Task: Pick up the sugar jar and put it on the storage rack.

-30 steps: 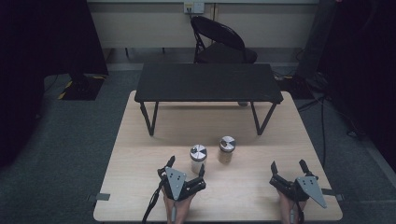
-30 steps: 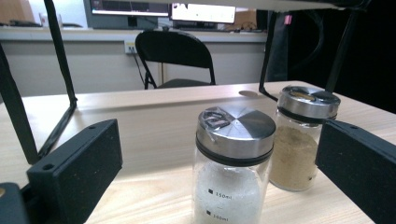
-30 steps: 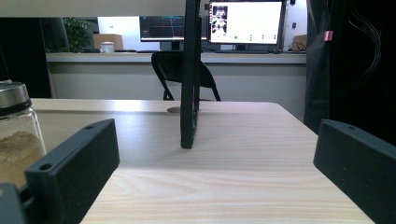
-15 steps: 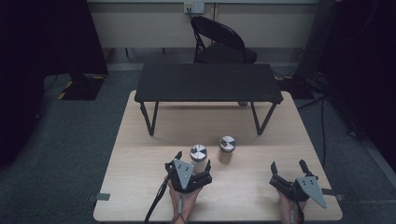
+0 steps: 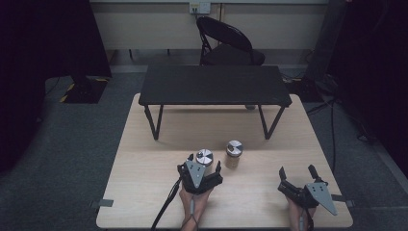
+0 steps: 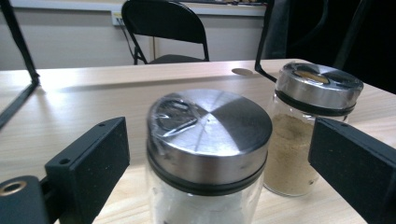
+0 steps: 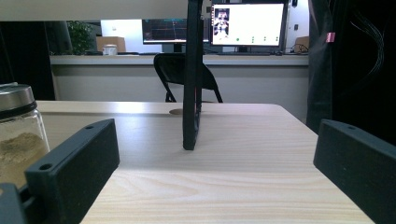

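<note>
The white jar (image 5: 204,157) stands near the table's (image 5: 144,192) front, between the left gripper's (image 5: 204,168) wide jaws, which have just been closing, not touching yet; the brown jar (image 5: 234,154) stands just right; the right gripper (image 5: 298,172) rests open, holding nothing.

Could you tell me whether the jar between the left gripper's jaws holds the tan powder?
No: the near jar holds white contents; the tan powder is in the farther jar.

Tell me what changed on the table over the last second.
The left tool moved forward to the jar of white powder, which now stands between its jaws. The jaws have just been closing, but gaps show on both sides, so nothing is gripped. The jar of tan powder, the right tool with its open jaws and the black stand stayed put.
</note>
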A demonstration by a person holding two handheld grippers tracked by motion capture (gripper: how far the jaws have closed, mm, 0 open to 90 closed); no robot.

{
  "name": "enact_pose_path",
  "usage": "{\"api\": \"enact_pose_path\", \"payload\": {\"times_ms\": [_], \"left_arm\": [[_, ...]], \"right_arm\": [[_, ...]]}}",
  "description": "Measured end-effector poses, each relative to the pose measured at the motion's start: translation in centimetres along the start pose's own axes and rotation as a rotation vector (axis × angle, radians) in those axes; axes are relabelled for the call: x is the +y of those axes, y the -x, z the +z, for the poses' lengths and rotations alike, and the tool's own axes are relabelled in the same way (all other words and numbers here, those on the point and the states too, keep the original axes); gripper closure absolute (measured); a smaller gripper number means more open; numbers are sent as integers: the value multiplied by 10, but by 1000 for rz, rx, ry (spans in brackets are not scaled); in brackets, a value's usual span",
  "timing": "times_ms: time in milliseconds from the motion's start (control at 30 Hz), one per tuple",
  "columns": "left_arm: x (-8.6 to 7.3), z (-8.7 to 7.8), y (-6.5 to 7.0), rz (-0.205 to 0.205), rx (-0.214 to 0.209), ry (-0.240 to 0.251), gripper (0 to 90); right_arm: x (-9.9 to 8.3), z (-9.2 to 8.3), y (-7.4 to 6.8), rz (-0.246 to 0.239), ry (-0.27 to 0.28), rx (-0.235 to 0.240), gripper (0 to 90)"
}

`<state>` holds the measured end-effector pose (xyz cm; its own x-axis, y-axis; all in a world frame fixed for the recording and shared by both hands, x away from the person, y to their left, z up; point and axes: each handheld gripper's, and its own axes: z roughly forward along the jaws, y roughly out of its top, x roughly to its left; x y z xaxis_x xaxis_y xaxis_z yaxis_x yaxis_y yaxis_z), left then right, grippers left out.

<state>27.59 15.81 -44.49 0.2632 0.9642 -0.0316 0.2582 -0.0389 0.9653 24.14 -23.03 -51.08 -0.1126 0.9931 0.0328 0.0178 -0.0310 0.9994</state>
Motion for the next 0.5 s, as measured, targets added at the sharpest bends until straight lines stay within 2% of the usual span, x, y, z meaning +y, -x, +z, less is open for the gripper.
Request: {"api": "enact_pose_path", "payload": {"times_ms": [233, 467, 500], "left_arm": [[0, 9, -1, 3, 9, -26, 41], [1, 13, -4, -3, 1, -30, 158], [1, 13, -4, -3, 1, -28, 207]], "right_arm": [[0, 0, 1, -1, -1, 4, 0], [0, 0, 1, -2, -3, 6, 0], [1, 0, 1, -2, -4, 7, 0]]}}
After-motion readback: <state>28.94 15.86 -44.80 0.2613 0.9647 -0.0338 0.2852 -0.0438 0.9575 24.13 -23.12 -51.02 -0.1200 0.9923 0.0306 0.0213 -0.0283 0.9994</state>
